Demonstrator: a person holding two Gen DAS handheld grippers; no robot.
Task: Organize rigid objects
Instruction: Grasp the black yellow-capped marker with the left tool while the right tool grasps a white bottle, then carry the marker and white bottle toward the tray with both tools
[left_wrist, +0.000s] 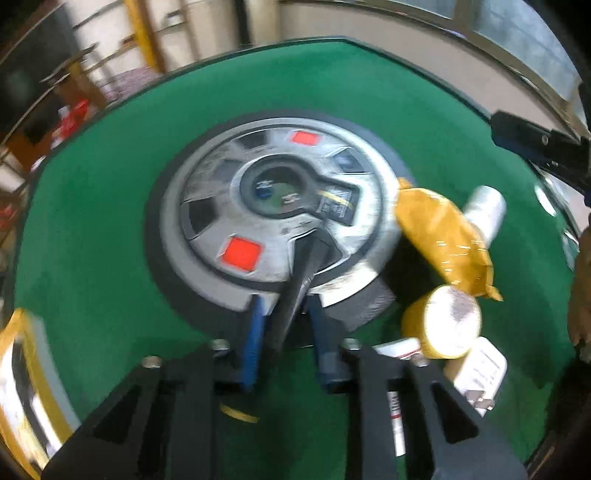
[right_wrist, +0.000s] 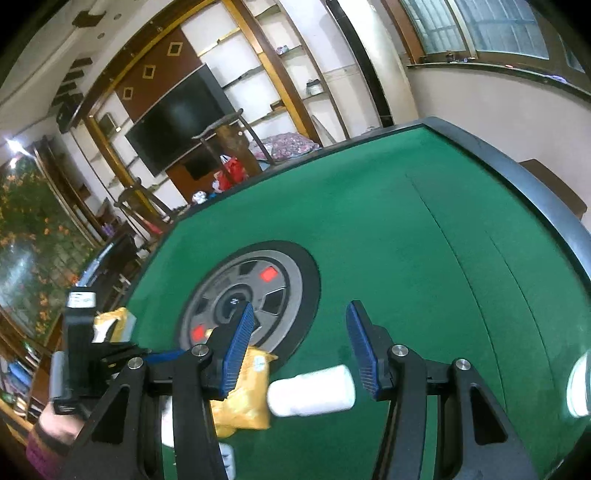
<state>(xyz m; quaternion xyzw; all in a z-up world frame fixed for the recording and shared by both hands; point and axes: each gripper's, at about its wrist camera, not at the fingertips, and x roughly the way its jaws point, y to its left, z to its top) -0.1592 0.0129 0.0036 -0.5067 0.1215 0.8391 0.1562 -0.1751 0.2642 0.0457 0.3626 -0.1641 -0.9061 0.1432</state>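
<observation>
My left gripper (left_wrist: 286, 308) is shut on a long black object (left_wrist: 301, 273) that sticks forward over the round grey hub (left_wrist: 236, 184) in the green table (left_wrist: 92, 221). To its right lie a yellow pouch (left_wrist: 439, 236), a white bottle (left_wrist: 484, 210), a yellow jar with a white lid (left_wrist: 448, 321) and a white box (left_wrist: 480, 369). My right gripper (right_wrist: 301, 314) is open and empty, held above the white bottle (right_wrist: 312, 389) and the yellow pouch (right_wrist: 245, 398). The left gripper (right_wrist: 96, 354) shows at the left of the right wrist view.
The table's dark rim (right_wrist: 517, 162) runs along the right. A shiny metal bowl with a gold edge (left_wrist: 22, 387) sits at the near left. Chairs, shelves and a television (right_wrist: 181, 118) stand beyond the table. The right gripper's body (left_wrist: 535, 144) shows at the far right.
</observation>
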